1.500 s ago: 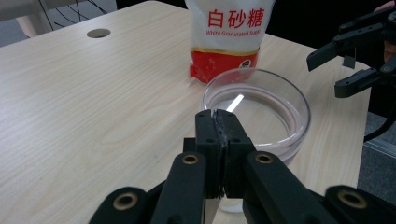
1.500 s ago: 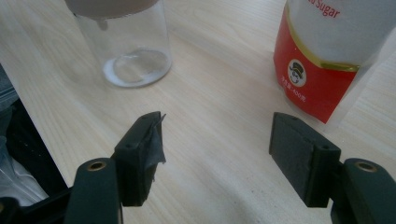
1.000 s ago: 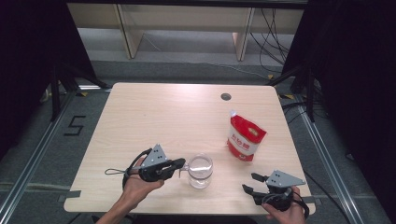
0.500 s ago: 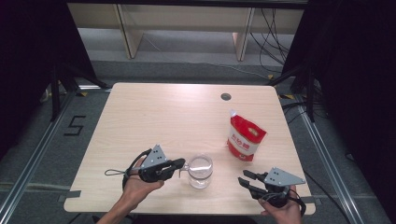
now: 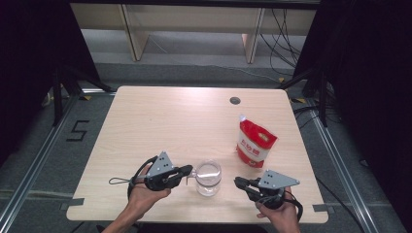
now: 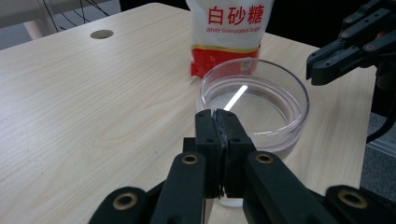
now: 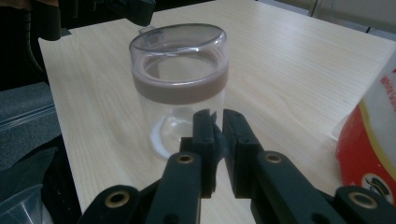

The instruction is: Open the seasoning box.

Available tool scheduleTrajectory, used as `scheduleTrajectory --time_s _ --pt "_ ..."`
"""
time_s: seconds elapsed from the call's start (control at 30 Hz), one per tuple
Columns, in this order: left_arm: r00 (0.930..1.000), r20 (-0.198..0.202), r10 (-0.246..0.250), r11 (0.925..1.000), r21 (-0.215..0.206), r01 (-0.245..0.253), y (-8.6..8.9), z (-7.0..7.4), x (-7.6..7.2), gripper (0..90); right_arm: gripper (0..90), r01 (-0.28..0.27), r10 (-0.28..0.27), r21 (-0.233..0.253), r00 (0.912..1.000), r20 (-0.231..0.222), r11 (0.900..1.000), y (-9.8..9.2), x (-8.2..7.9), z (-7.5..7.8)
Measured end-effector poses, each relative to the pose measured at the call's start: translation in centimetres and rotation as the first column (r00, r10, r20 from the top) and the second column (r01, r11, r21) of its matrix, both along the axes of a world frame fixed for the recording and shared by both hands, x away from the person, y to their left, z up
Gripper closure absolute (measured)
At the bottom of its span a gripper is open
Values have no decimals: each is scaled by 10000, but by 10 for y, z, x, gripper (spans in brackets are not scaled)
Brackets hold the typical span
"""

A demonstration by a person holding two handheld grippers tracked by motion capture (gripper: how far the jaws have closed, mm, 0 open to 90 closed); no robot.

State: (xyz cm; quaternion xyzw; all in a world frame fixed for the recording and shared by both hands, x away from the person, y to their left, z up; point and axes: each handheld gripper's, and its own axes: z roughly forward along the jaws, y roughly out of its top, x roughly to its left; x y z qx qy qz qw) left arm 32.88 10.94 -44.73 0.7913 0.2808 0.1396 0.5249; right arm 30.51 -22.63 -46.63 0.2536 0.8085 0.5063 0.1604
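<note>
Left gripper: my jaws are pressed together, tips meeting at the rim of the glass jar; from the left gripper view the black fingers show no gap, and I cannot tell whether a thin lip of the jar's lid is pinched between them. My left hand wraps the body from below, near the front edge of the table.

Right gripper: my jaws stand almost together, a narrow slit between them in the right gripper view, nothing held. The tips point at the jar from its right, close beside it but apart. My right hand sits at the front edge, toward the front right corner.

Glass jar: clear, upright, capped with a transparent lid over a brownish band; it stands near the middle of the front edge, between my two grippers.

Sugar pouch: red and white, upright, labelled white granulated sugar; behind the jar and to its right, well inside the right edge, apart from the jar.

Round cable hole: near the far edge, right of centre.
</note>
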Motion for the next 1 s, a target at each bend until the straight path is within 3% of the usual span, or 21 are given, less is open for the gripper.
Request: scheduleTrajectory --time_s 0.13,0.57,0.67,0.9,0.93,0.97,1.0 --pt "9998 188 -66 10000 11 65 1 -1 0 876 868 -209 210 -90 9997 100 9997 6 2 0" --pt "9999 154 34 10000 -26 -34 3 -4 -1 876 875 -500 499 69 9985 216 9987 19 7 2" --pt "9999 -27 106 9998 -152 -107 3 -5 -1 877 878 -504 503 19 9984 266 9987 24 8 4" --pt "9999 127 18 10000 -30 -17 3 -4 0 877 885 -842 833 326 9961 282 9959 35 12 9" --pt "9999 121 2 10000 -48 -2 3 -4 0 877 886 -626 621 443 9980 124 9971 38 10 8" --pt "9999 103 -12 10000 -22 13 4 -4 0 877 888 -817 803 348 9960 398 9961 39 12 8" --pt "9998 173 -131 9999 71 130 5 -4 1 876 890 -904 895 242 9954 342 9956 40 13 9"
